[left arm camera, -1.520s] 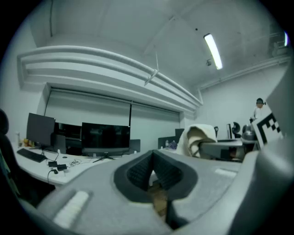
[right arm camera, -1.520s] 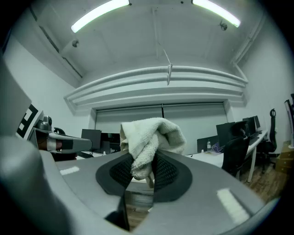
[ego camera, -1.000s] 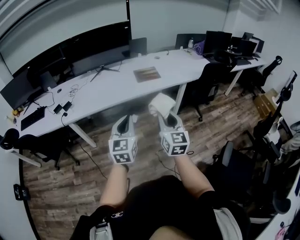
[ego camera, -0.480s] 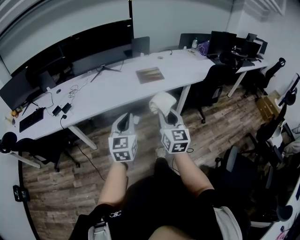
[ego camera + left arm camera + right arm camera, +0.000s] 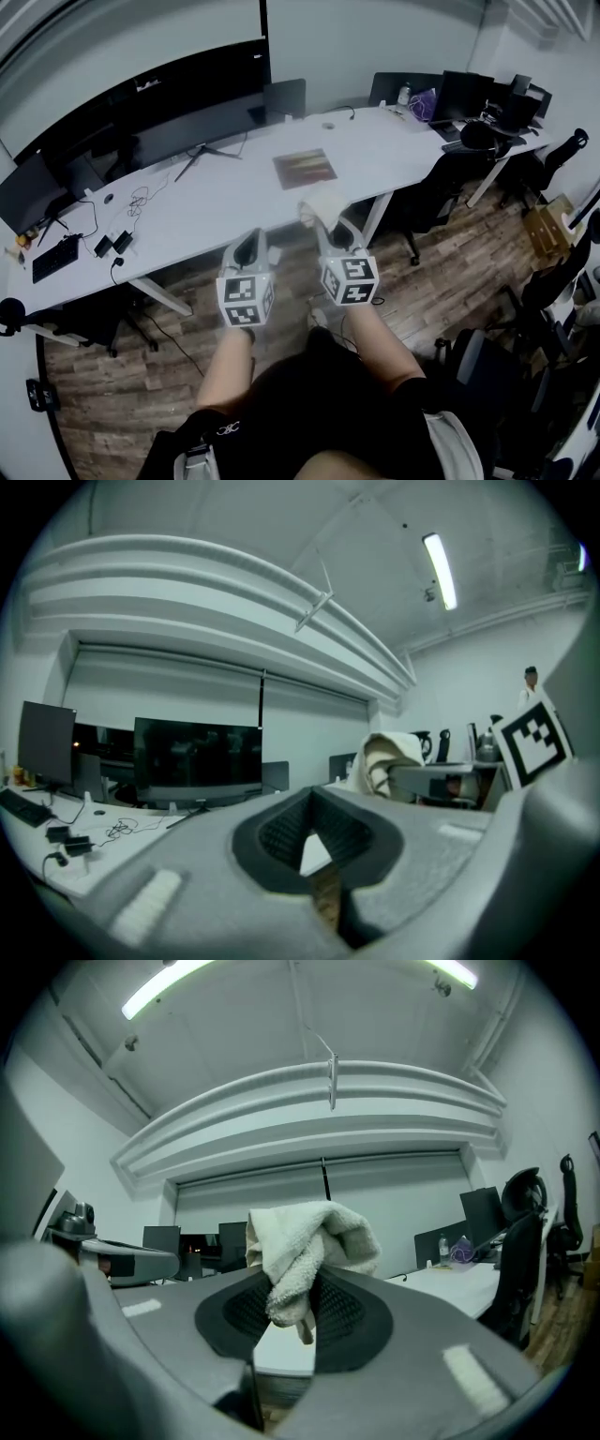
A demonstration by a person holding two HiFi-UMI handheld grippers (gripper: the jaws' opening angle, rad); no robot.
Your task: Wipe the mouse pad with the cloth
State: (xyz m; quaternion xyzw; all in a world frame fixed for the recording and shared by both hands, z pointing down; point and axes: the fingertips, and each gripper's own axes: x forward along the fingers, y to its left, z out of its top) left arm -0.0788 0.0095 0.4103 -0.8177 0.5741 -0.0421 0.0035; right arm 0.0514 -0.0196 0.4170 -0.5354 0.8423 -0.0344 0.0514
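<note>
A crumpled white cloth (image 5: 309, 1241) was gripped between the jaws of the right gripper (image 5: 330, 228), which was held over the floor just in front of the white desk (image 5: 216, 202). The left gripper (image 5: 251, 246) was held beside it, jaws closed together on nothing. The brown mouse pad (image 5: 305, 169) was laid flat on the desk, apart from the cloth. Dark monitors (image 5: 187, 103) were ranged behind it, and a black office chair (image 5: 441, 183) was drawn up at the desk's right.
</note>
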